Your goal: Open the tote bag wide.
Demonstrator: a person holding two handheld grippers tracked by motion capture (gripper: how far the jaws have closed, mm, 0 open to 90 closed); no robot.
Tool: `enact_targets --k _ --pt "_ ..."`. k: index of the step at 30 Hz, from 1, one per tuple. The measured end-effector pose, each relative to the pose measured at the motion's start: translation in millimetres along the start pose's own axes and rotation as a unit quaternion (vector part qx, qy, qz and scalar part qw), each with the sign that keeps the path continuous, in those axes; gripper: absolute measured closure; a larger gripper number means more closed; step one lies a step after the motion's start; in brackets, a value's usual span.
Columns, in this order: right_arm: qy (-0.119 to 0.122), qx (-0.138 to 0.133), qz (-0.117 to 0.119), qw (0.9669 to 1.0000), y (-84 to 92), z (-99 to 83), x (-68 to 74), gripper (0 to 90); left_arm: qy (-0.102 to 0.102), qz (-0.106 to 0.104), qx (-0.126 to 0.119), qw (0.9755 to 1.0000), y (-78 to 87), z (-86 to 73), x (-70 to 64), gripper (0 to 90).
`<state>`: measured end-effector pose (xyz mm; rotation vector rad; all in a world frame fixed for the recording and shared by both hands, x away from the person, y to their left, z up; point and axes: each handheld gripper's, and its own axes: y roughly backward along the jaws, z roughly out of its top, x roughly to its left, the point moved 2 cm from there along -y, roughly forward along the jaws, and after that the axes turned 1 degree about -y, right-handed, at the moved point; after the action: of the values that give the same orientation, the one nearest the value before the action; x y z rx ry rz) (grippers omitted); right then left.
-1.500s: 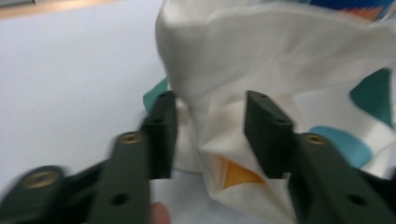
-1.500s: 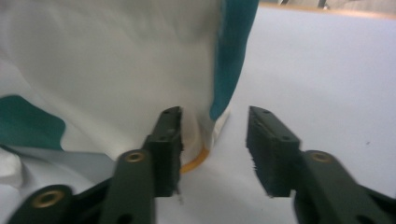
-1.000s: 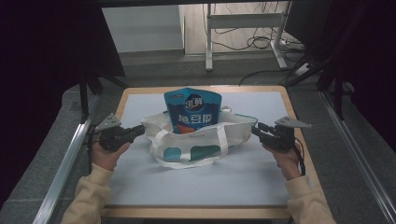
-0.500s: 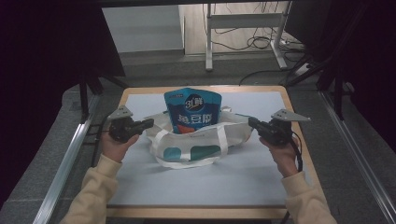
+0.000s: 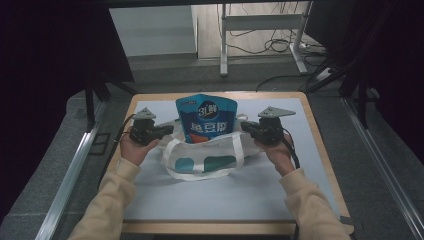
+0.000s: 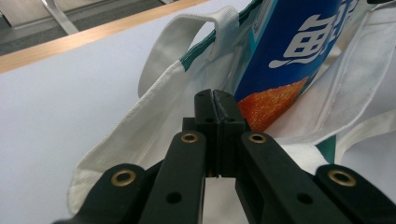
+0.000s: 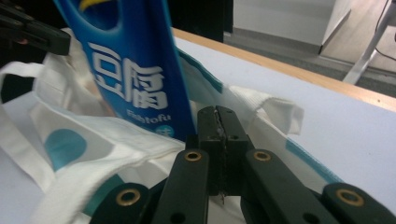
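A white canvas tote bag [image 5: 205, 161] with teal print lies on the white table mat [image 5: 210, 205]. A blue snack pouch [image 5: 206, 117] stands upright in its open mouth. My left gripper [image 5: 171, 129] is at the bag's left edge and my right gripper [image 5: 244, 126] at its right edge, each shut with the bag's rim pinched at the jaw tips. In the left gripper view the shut left gripper [image 6: 215, 95] meets the bag [image 6: 140, 126] just beside the pouch [image 6: 289, 56]. In the right gripper view the shut right gripper [image 7: 217, 112] sits against the bag [image 7: 93, 149] below the pouch [image 7: 130, 65].
The mat lies on a wooden table top [image 5: 320, 145] with bare mat in front of the bag and to both sides. Metal rails [image 5: 70, 180] run along the table's left and right. Desk legs and cables [image 5: 260, 45] stand on the floor beyond.
Both grippers have moved inward and away from the person, and both have closed. The bag's mouth is now narrower and bunched closer around the pouch.
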<state>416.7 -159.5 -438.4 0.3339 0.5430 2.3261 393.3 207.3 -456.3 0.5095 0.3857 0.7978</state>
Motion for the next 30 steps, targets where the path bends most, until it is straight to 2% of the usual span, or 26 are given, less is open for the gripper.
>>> enact_targets --k 4,7,10,13,23,30 --pt "-0.010 0.021 0.007 0.9997 -5.2 -5.3 -3.2 89.1 0.004 -0.001 0.005 1.0000 -4.5 -0.1 1.6 90.0" --pt "-0.019 0.027 0.023 0.9992 -2.6 -10.9 1.7 89.1 0.004 0.002 0.023 0.9997 -12.4 0.0 3.9 90.0" --pt "-0.011 0.044 0.028 0.9986 -0.9 -19.2 7.7 89.1 0.004 0.006 0.036 0.9993 -18.6 -0.3 4.8 90.0" --pt "0.003 0.060 0.022 0.9979 -1.0 -30.3 11.0 89.1 0.003 0.010 0.047 0.9988 -25.1 -1.9 6.6 90.0" --pt "0.017 0.082 0.037 0.9958 5.5 -59.8 27.1 89.2 0.021 0.014 0.055 0.9982 -36.4 -1.0 13.1 90.0" --pt "0.026 0.102 0.043 0.9935 2.8 -79.4 35.4 89.2 0.026 0.016 0.066 0.9974 -43.3 -1.2 15.1 90.0"
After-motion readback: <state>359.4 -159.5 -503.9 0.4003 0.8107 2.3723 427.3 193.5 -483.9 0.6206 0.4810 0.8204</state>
